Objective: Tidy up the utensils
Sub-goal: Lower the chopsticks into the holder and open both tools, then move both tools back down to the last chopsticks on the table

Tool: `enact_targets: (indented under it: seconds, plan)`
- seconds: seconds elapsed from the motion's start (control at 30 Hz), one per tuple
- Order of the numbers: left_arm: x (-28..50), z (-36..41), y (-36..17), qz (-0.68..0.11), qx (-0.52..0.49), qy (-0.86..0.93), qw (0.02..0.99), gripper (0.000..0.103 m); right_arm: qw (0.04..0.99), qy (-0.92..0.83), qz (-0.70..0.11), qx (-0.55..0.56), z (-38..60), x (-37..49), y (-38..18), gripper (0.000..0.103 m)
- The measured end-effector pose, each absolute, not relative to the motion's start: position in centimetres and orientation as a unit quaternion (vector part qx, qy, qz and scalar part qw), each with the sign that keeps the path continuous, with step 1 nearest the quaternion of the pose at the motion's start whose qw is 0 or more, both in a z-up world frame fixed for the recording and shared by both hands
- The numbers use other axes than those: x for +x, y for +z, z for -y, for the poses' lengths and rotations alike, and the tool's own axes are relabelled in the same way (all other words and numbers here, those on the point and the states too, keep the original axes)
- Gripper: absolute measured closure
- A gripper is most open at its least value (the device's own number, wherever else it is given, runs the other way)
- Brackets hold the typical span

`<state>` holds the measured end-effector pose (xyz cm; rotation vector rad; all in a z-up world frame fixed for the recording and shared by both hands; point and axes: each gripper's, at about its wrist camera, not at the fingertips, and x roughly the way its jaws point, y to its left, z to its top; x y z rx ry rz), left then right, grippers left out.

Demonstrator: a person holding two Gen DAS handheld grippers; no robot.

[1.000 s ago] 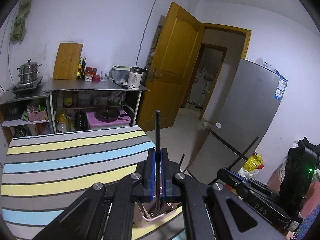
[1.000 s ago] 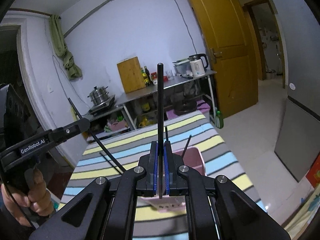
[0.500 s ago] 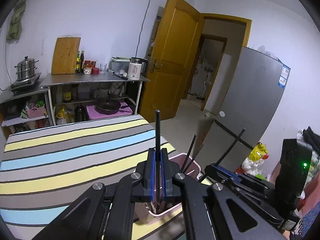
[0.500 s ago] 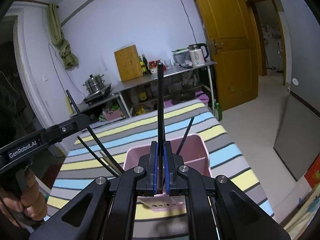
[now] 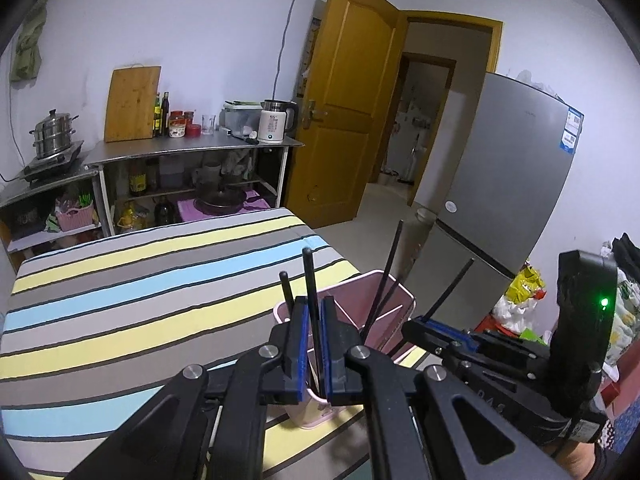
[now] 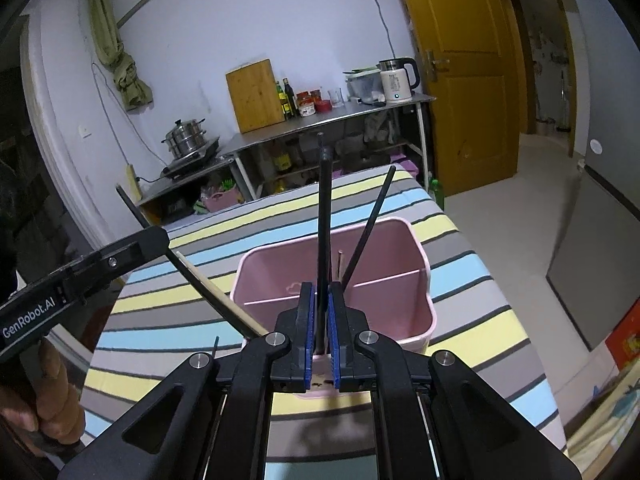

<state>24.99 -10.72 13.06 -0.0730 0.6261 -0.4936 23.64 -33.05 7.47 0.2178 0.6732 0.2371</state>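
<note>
- Left wrist view: our left hand-held gripper [image 5: 314, 346] pinches a black chopstick [image 5: 311, 300] between its blue pads, jaws pressed nearly together, the stick standing upright.
- The stick's lower end dips behind the near rim of the pink utensil bin [image 5: 394, 312], which stands close to the near right corner of the striped surface [image 5: 120, 300]. Whether the tip touches the bin's floor we cannot tell.
- Other black chopsticks [image 5: 390, 272] already lean inside the bin. The right hand-held gripper [image 5: 420, 326] shows at the bin's right side with a dark stick rising from its tip.
- Right wrist view: our right hand-held gripper [image 6: 322, 328] has its jaws opening, with a second black chopstick [image 6: 325, 216] upright between the pads; a thin gap seems to show beside it, so we judge the grip is letting go.
- Here the bin [image 6: 416, 248] shows a divider and two compartments; this stick seems to enter the near one, though its lower end is hidden. One more chopstick [image 6: 372, 220] leans in the far compartment.
- The left hand-held gripper [image 6: 156, 244] comes in from the left edge, its stick [image 6: 208, 284] slanting down toward the bin's left rim.
- Step in hand, as we judge it: dropping both sticks into the bin.
- Next move calls for the left jaws to part too, then both grippers to lift straight up without catching the leaning sticks or tipping the light bin.
</note>
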Motion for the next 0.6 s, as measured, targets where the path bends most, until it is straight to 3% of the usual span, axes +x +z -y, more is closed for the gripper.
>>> enact_targets:
  seconds: [0.23,0.6]
  plan:
    - [23.3,9.1,13.8,-0.295,-0.050,-0.239,0.924,0.087,0.938,0.104,-0.312,0.107,33.8,22.2,8.7,0.087]
    - [19.2,5.5,12.9,-0.294,-0.067,-0.224,0.927,0.085,0.940,0.112,-0.304,0.109,33.8,18.4,9.1,0.086]
